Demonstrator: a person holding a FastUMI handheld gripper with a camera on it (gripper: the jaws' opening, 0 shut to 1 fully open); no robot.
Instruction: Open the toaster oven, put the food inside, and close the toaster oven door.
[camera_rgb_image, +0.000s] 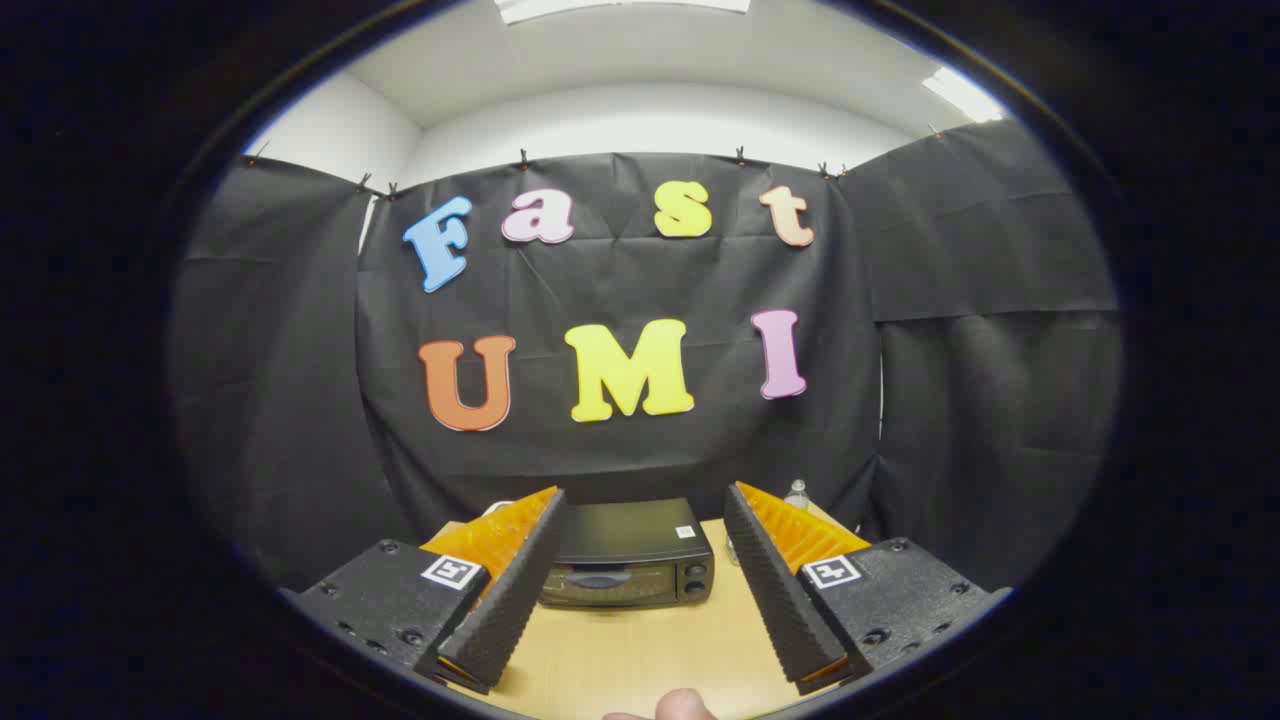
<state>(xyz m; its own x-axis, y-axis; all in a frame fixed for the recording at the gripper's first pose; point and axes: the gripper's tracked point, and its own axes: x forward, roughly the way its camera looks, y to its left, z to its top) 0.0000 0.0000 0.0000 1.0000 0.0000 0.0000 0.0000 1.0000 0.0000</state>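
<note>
Black toaster oven (628, 555), door closed, stands on the far part of a light wooden table (640, 650), beyond and between the gripper (645, 505) fingers. Fingers spread wide, holding nothing. Clear bottle (796, 493) stands right of the oven.

Hand-held gripper (640, 520) fingers spread wide, closed toaster oven (628, 560) beyond them.
</note>
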